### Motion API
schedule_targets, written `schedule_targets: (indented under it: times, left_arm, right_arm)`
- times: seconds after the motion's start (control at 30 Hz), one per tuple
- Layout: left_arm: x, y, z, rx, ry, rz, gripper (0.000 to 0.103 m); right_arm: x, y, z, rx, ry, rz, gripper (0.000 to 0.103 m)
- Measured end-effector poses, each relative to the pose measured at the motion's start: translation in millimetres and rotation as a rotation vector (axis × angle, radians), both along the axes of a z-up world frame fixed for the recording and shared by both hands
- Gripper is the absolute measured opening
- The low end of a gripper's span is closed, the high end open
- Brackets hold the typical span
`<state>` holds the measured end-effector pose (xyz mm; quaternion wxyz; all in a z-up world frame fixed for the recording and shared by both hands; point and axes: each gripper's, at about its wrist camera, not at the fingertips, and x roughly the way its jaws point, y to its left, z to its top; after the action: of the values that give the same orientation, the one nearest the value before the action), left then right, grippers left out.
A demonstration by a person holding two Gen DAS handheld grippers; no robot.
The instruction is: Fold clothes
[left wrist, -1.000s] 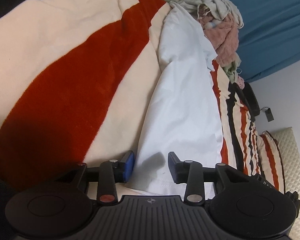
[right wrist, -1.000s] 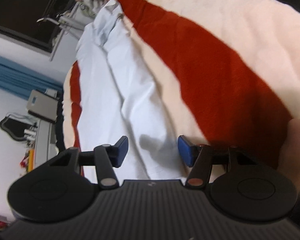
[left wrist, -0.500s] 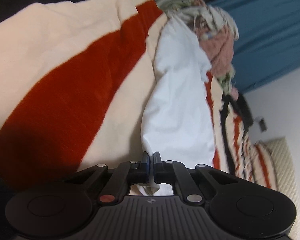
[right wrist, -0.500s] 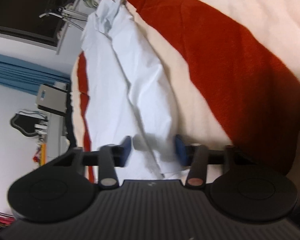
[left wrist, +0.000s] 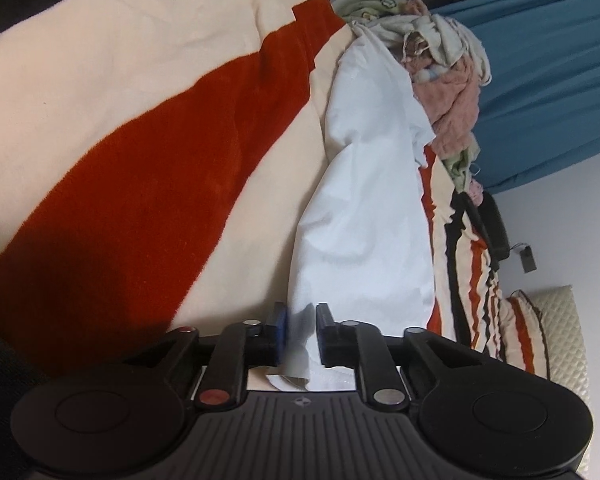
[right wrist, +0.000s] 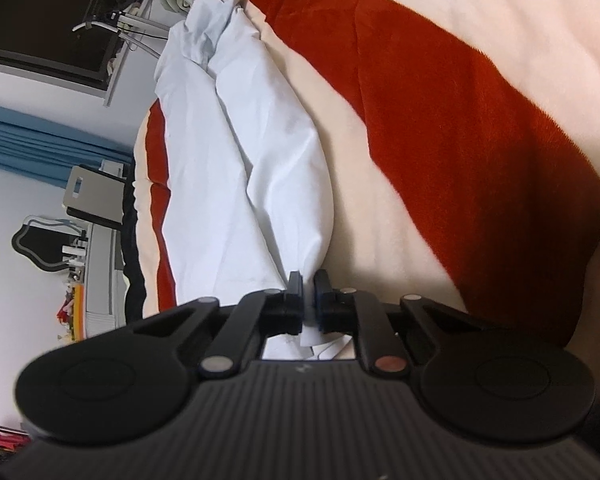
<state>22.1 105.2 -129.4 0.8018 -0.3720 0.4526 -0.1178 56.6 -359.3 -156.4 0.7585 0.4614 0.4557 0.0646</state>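
Observation:
A white shirt [left wrist: 364,216] lies stretched out on a bed covered by a cream, red and black striped blanket [left wrist: 152,152]. My left gripper [left wrist: 300,320] is at the shirt's near hem; its jaws stand a little apart with a fold of white cloth between them. In the right wrist view the same shirt [right wrist: 236,168] runs away from me, collar at the far end. My right gripper [right wrist: 308,284] is shut on the shirt's near hem edge, cloth pinched between the pads.
A heap of crumpled clothes [left wrist: 440,80], pink and off-white, sits at the far end of the bed. A blue curtain [left wrist: 548,64] hangs behind it. A striped pillow [left wrist: 520,328] lies at the right. A grey cabinet [right wrist: 96,196] stands beside the bed.
My left gripper closed on the hem half a second ago and its jaws now stand slightly apart with cloth between. My right gripper went from open to shut on the hem.

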Motion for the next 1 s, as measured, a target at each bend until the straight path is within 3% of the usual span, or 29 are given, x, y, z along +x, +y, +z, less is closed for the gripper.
schedule_targets:
  times: [0.1, 0.27, 0.4, 0.43, 0.47, 0.57, 0.7, 1.0]
  left_arm:
    - [3, -3, -5, 0.004, 0.025, -0.014, 0.025]
    - [5, -8, -8, 0.01, 0.031, -0.03, 0.025]
    - [5, -9, -9, 0.0, 0.027, -0.025, 0.006]
    - [5, -8, -10, -0.021, 0.022, -0.024, 0.005]
    - [5, -7, -10, -0.046, 0.017, -0.023, 0.006]
    - [2, -5, -7, -0.127, -0.026, -0.015, 0.004]
    - [-7, -3, 6, -0.208, -0.114, -0.006, 0.003]
    - [-57, 21, 49, -0.382, -0.265, 0.055, 0.003]
  right_arm:
    - [2, 2, -3, 0.001, 0.025, -0.002, 0.013]
    - [3, 7, -4, 0.005, 0.024, 0.029, 0.029]
    - [0, 12, -1, -0.02, 0.002, 0.044, 0.028]
    - [-1, 11, 1, -0.027, -0.006, 0.037, 0.025]
    - [-3, 11, 3, -0.034, -0.015, 0.03, 0.016]
    - [-11, 4, 12, 0.011, -0.114, -0.022, 0.008]
    - [-27, -5, 30, 0.051, -0.253, -0.057, 0.007]
    - [-80, -11, 86, -0.023, -0.512, -0.057, 0.006]
